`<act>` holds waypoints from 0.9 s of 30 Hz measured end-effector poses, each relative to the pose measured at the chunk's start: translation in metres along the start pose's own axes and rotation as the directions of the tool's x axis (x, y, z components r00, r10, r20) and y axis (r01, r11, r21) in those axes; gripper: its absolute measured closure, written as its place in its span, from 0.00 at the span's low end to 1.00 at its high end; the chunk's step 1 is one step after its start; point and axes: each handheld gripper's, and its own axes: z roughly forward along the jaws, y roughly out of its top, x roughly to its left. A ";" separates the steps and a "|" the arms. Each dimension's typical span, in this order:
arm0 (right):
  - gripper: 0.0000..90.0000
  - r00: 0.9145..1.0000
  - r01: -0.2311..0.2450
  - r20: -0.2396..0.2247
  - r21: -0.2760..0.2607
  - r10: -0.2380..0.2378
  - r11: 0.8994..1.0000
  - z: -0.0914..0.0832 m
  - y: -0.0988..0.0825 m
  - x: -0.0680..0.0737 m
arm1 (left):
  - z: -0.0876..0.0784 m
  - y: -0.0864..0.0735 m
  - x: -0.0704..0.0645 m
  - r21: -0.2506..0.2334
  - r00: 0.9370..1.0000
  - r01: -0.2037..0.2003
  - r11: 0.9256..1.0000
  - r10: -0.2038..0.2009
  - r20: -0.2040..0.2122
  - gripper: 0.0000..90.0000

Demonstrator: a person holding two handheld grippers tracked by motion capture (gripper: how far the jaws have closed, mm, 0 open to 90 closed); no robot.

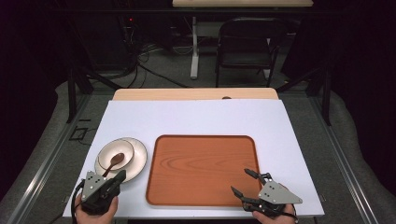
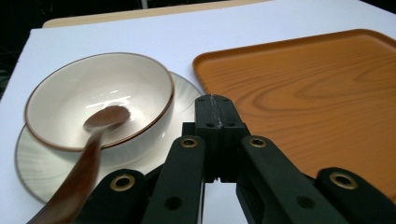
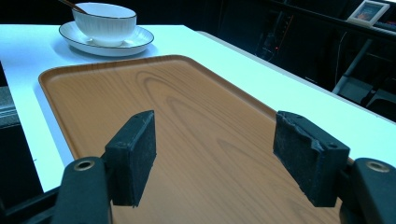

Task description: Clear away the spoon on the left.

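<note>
A cream bowl (image 1: 116, 154) with a brown rim stands on a pale ribbed plate (image 1: 138, 161) at the table's left. A brown wooden spoon (image 1: 113, 163) leans in the bowl, its handle pointing toward the near edge. My left gripper (image 1: 121, 175) sits just in front of the plate, shut with nothing between its jaws. In the left gripper view the joined jaw tips (image 2: 213, 106) hover by the plate's right rim (image 2: 187, 88), beside the bowl (image 2: 100, 95) and the spoon (image 2: 88, 154). My right gripper (image 1: 240, 181) stands open over the tray's near right corner, its pads (image 3: 133, 156) holding nothing.
A large wooden tray (image 1: 201, 168) lies bare in the middle of the white table top (image 1: 196, 119). It also spreads ahead in the right gripper view (image 3: 187, 121), with the bowl (image 3: 105, 21) and plate (image 3: 140, 39) beyond it. A dark chair (image 1: 245, 46) stands behind the table.
</note>
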 end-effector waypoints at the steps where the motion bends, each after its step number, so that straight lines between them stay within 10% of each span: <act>1: 0.33 1.000 0.000 0.000 0.000 0.000 1.000 0.000 0.000 0.000 | -0.001 -0.001 0.001 0.004 1.000 0.002 1.000 -0.002 -0.005 1.00; 27: 0.33 1.000 -0.001 -0.003 0.003 0.001 1.000 0.002 0.000 0.001 | -0.011 -0.011 0.029 0.026 0.993 0.050 0.998 -0.047 -0.105 1.00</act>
